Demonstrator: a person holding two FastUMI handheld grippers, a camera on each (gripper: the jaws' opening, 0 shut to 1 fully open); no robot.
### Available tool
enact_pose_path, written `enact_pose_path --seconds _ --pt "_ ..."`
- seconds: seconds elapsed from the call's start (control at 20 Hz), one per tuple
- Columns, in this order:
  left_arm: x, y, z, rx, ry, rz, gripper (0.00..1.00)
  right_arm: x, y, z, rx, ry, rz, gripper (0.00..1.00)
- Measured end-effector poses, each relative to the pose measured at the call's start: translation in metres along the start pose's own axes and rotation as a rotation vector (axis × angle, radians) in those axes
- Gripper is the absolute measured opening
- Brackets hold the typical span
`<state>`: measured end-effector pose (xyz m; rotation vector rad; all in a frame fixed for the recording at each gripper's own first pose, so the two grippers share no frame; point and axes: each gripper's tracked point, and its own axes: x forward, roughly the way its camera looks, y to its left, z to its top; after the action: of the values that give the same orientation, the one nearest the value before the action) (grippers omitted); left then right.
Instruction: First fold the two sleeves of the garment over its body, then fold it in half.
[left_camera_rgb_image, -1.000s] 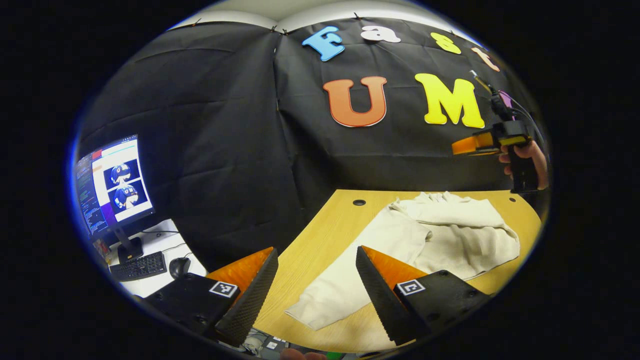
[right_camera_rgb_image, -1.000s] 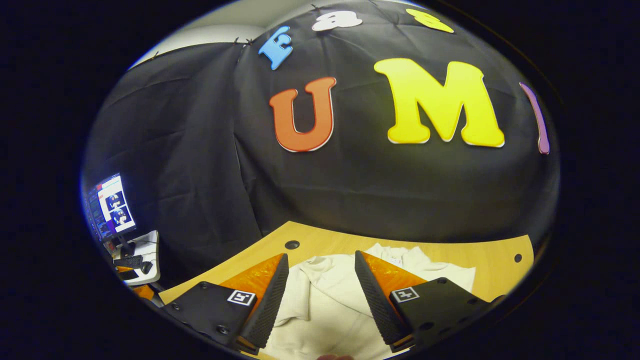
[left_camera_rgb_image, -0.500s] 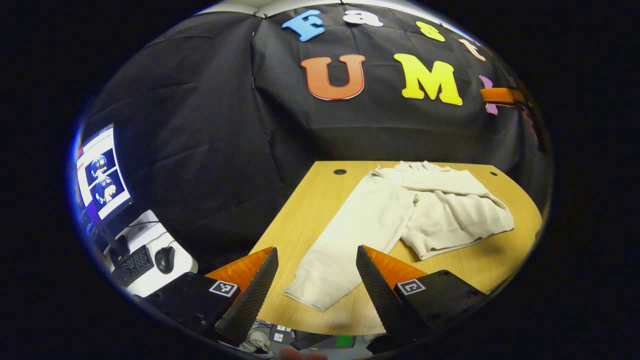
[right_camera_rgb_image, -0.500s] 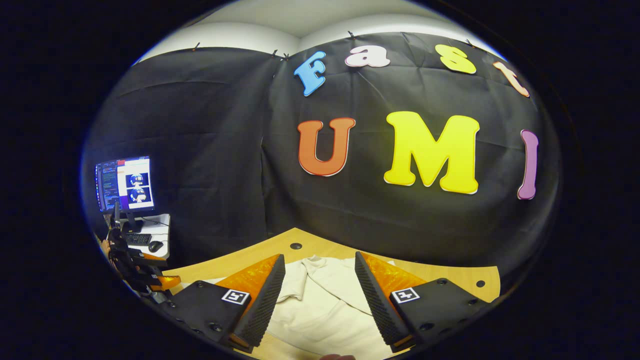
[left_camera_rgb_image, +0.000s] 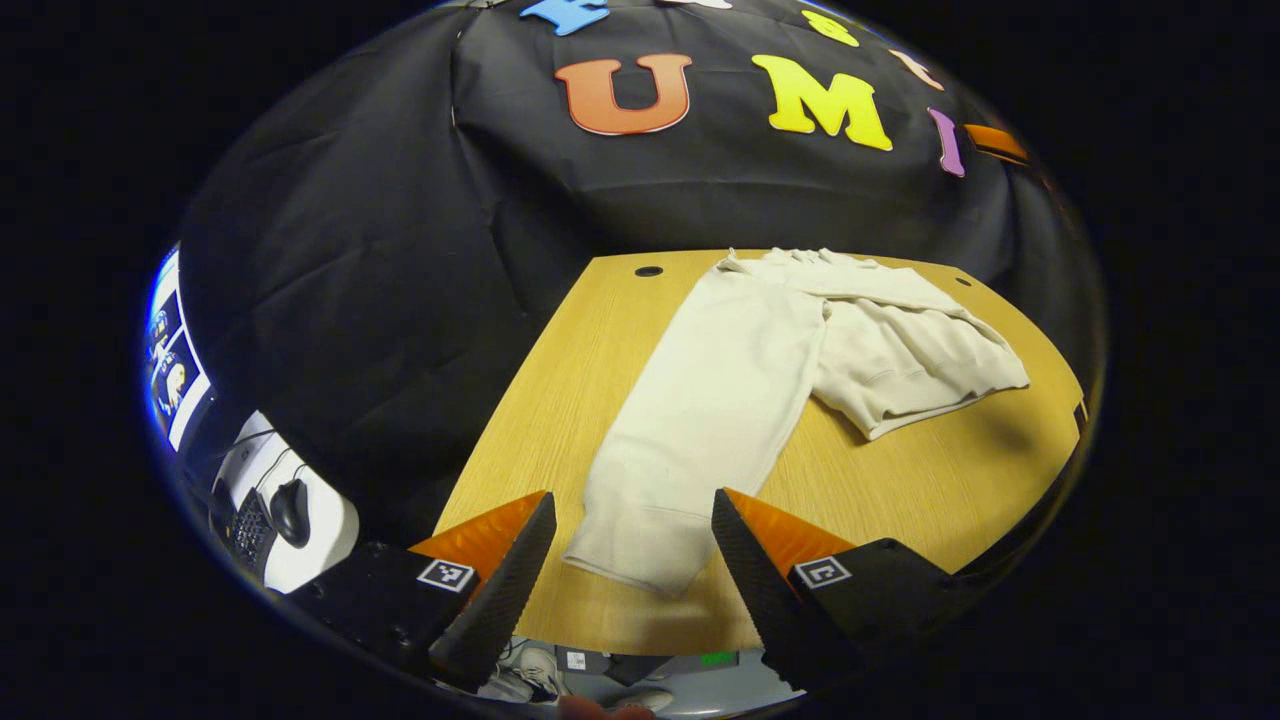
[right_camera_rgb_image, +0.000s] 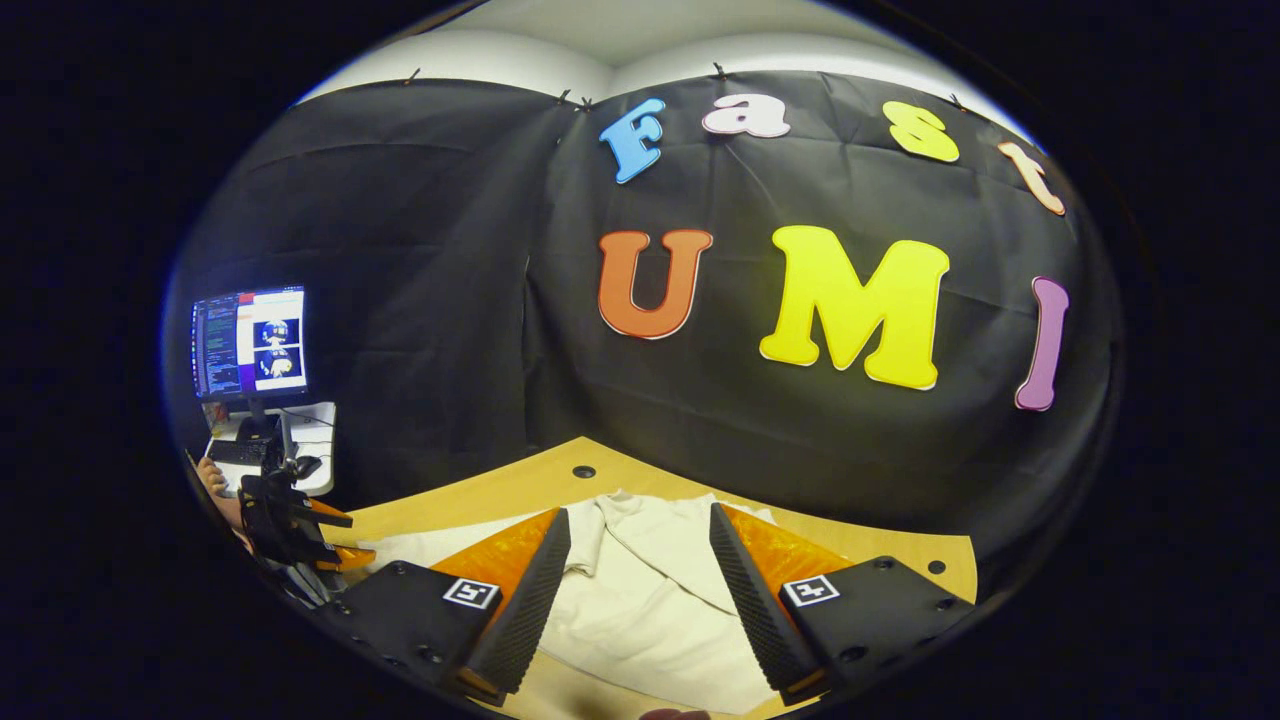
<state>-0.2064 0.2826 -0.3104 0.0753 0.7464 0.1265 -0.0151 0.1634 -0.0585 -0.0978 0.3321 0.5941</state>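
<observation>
While the left gripper (left_camera_rgb_image: 628, 560) hovers with its fingers apart above the near table (left_camera_rgb_image: 900, 480) edge, the cream garment (left_camera_rgb_image: 790, 350) lies on the wood, one sleeve (left_camera_rgb_image: 690, 440) stretched toward the cuff between the fingers. In the right gripper view, the right gripper (right_camera_rgb_image: 638, 590) hangs spread wide over the garment's (right_camera_rgb_image: 640, 600) far part, empty, with the left gripper (right_camera_rgb_image: 330, 540) low at the left.

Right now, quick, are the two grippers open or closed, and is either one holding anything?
Left gripper: open, holding nothing, poised over the sweater's sleeve cuff.
Right gripper: open, holding nothing, above the sweater.
</observation>
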Motion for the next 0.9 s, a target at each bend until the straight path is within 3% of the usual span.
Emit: enact_pose_path --seconds 0.4,0.6,0.7,0.75,0.8,0.85,0.9 --pt "0.02 0.006 -0.028 0.01 0.098 -0.073 1.0 -0.007 0.0 -0.016 0.043 0.066 -0.007 0.87" --pt "0.025 0.002 -0.042 -0.099 0.16 -0.125 0.97 -0.008 -0.007 -0.019 0.101 0.083 -0.028 0.87" --pt "0.026 0.009 -0.042 -0.137 0.17 -0.094 0.82 -0.007 -0.015 -0.02 0.158 0.093 -0.049 0.87" --pt "0.027 0.009 -0.041 -0.155 0.169 -0.082 0.8 -0.007 -0.019 -0.022 0.181 0.095 -0.06 0.87" --pt "0.027 0.008 -0.039 -0.168 0.167 -0.081 0.64 -0.007 -0.022 -0.023 0.197 0.097 -0.069 0.87" --pt "0.027 0.003 -0.038 -0.186 0.166 -0.097 0.57 -0.009 -0.024 -0.025 0.207 0.098 -0.076 0.87" --pt "0.026 0.0 -0.037 -0.208 0.171 -0.098 0.33 -0.009 -0.026 -0.024 0.213 0.098 -0.078 0.87"
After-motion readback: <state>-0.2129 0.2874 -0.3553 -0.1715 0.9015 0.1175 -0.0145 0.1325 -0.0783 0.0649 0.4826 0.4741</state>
